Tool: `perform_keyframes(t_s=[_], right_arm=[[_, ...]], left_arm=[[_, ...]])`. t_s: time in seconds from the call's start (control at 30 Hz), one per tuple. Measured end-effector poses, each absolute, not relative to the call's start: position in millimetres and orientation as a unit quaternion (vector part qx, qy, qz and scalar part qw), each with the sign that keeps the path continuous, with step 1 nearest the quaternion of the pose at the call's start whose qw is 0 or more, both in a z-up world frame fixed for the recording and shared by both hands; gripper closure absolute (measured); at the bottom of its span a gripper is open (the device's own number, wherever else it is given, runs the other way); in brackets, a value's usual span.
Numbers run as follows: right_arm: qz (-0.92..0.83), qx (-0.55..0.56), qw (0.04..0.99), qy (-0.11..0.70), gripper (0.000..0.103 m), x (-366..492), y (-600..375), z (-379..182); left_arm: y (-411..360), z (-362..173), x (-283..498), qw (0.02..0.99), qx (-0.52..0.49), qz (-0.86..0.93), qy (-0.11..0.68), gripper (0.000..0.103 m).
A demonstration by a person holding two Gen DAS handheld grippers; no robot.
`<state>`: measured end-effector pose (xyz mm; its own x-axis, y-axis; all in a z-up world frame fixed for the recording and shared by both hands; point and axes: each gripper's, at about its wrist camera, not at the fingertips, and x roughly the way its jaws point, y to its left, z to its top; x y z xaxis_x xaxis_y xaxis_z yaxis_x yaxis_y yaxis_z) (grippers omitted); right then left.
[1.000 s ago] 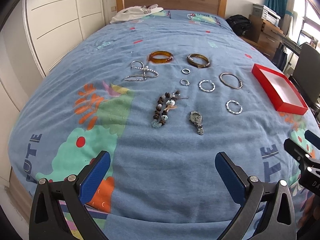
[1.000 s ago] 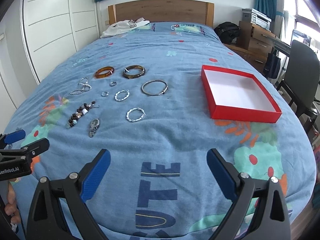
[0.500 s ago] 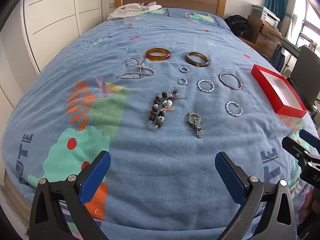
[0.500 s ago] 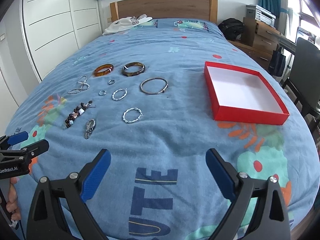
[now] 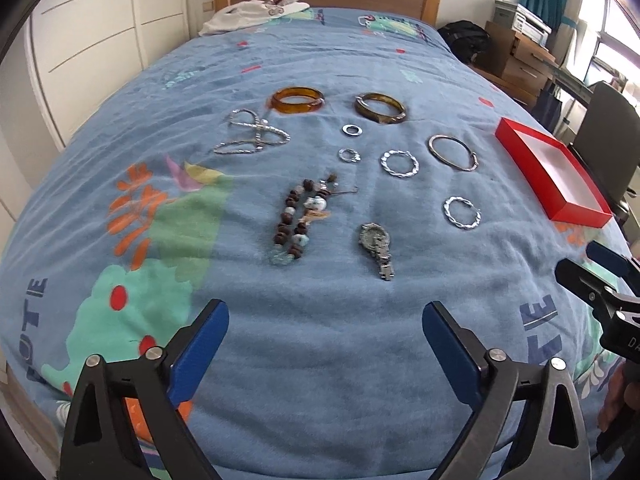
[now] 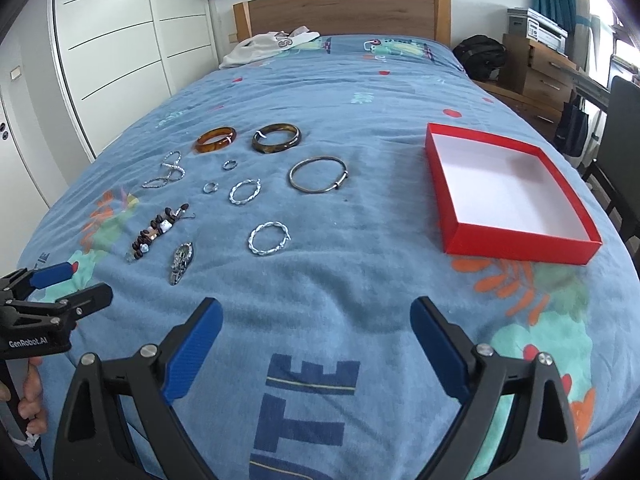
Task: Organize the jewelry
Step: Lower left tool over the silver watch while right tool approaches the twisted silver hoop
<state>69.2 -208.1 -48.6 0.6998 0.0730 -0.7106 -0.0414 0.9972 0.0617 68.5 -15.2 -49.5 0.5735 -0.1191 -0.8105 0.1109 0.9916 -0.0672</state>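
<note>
Blue-padded left tool [image 5: 325,334] and right tool [image 6: 316,330] both hover agape and empty above the soft blue bedspread [image 5: 320,360], left jaws just narrowing on nothing, where the silver wristwatch [image 5: 376,242] and thin twisted silver bangle [image 6: 269,238], well apart from the empty red cardboard box [image 6: 520,242], could sink into fabric and slip a pinch.

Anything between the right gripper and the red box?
Nothing. In the right wrist view, only bare blue bedspread separates the open right gripper from the empty red box; all the jewelry lies left of that stretch.

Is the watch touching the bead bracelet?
Apart. In the left wrist view a strip of bare blue blanket lies between the watch and the bead bracelet; the right wrist view shows the same gap.
</note>
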Motion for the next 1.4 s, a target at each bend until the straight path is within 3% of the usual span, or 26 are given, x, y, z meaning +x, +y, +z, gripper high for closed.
perform_keyframes(t_s=[1.4], right_arm=[[0.095,0.03,0.913,0.395,0.01,140,-206,-71]], left_arm=[[-46,-88,132,0.868,0.01,-0.157,0.472,0.037]])
